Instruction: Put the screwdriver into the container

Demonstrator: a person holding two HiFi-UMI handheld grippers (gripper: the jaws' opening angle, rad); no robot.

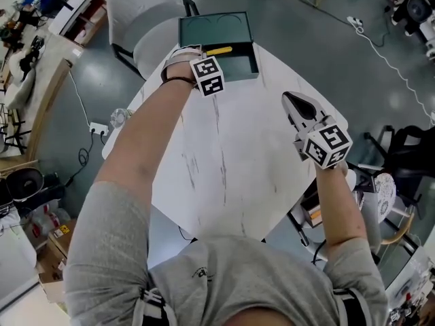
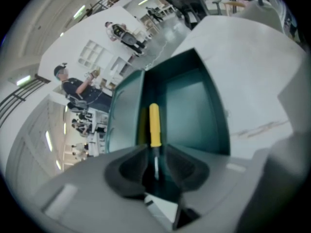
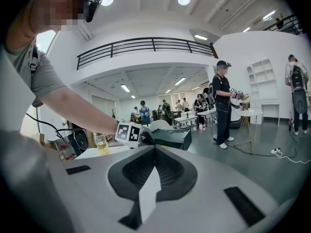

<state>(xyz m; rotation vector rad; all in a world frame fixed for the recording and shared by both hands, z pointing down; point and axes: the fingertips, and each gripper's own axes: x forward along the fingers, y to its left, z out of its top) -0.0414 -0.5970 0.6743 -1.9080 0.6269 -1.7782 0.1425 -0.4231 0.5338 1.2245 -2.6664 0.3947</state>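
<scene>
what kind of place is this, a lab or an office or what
Probably a big open lab or workshop hall: several people work standing at small tables, a railed balcony runs overhead, and cables trail across the bare floor.

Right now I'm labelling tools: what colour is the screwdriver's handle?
Yellow; the screwdriver handle shows best in the left gripper view.

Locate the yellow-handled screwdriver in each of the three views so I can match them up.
Head view: the screwdriver is at top centre, lying in the green container.
Left gripper view: the screwdriver is at centre, handle pointing away, inside the green container.
Right gripper view: the screwdriver is not visible; only the green container shows, near centre.
Shared landmark: the green container.
</scene>
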